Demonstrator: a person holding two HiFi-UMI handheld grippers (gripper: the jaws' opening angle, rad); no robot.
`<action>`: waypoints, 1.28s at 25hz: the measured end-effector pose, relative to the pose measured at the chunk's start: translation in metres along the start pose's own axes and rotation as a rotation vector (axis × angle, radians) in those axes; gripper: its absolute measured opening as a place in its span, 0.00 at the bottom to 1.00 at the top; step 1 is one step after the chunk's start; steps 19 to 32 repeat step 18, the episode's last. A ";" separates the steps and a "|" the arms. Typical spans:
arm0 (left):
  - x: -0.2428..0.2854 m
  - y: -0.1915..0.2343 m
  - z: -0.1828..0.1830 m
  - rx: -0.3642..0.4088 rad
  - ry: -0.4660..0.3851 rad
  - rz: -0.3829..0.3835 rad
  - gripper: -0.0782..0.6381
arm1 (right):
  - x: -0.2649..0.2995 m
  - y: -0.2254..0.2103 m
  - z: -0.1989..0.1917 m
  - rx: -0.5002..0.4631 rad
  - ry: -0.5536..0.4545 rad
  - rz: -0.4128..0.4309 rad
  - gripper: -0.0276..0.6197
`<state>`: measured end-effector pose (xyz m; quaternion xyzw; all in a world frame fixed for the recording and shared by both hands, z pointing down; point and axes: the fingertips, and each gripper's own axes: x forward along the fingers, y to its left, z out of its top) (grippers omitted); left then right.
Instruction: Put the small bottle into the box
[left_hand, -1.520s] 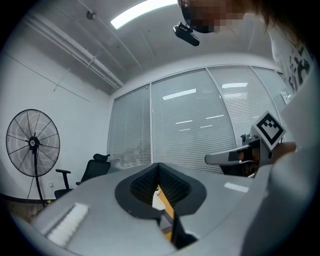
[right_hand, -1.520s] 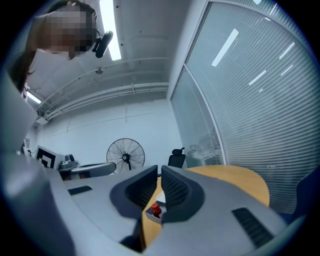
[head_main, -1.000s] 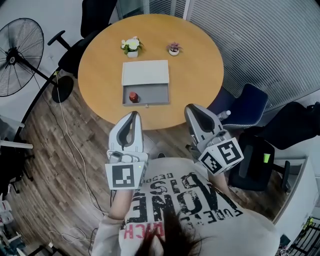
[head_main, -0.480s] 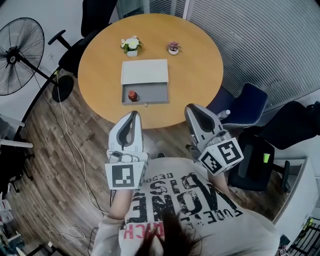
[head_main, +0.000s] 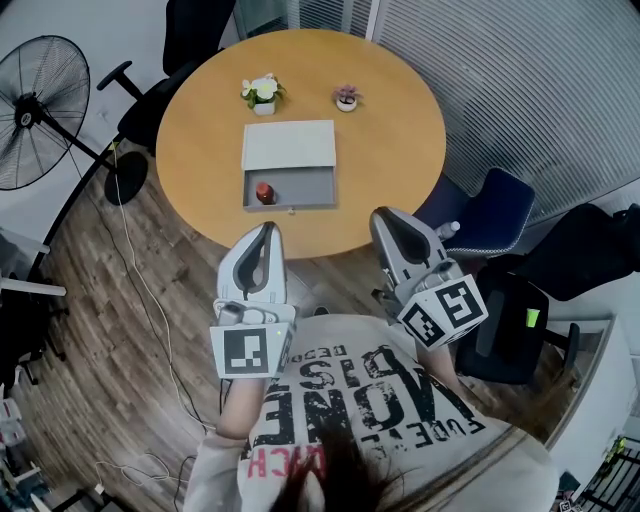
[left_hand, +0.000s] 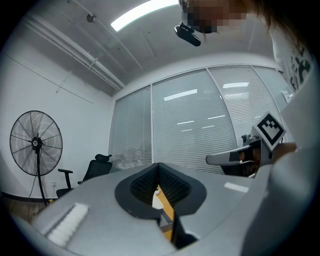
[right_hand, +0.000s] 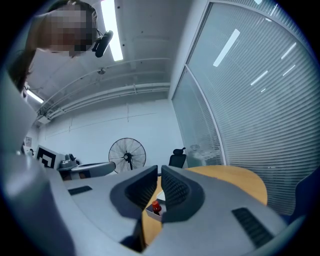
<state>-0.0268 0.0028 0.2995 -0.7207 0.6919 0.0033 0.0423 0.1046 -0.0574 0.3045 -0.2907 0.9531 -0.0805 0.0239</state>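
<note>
We judge the job as good as done: the small red-capped bottle (head_main: 265, 192) stands upright in the left end of the grey open tray of the box (head_main: 305, 186), whose white lid (head_main: 290, 146) covers the far half. Both tools hang back at our body, short of the round worktop (head_main: 395, 150). The left gripper (head_main: 267, 230) has its fingers pressed together on nothing, and the right gripper (head_main: 385, 215) looks the same, with the bottle visible far beyond its tips.

If the tray needs sliding home, we would push squarely on its front lip, slowly, so the bottle does not topple.

The tray sits near the worktop's near edge, with bare wood on either side. Two small potted plants (head_main: 263, 95) stand beyond the lid. A blue chair (head_main: 495, 212) crowds our right; a fan (head_main: 38, 112) stands well off to our left.
</note>
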 end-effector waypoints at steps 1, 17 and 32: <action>0.001 0.000 0.001 0.001 -0.001 -0.001 0.12 | 0.000 -0.001 0.000 -0.001 0.001 0.001 0.09; 0.016 0.008 -0.003 -0.012 -0.010 -0.017 0.12 | 0.011 -0.019 0.002 -0.008 -0.003 -0.031 0.09; 0.017 0.009 -0.005 -0.015 -0.009 -0.018 0.12 | 0.012 -0.019 0.001 -0.009 -0.001 -0.032 0.09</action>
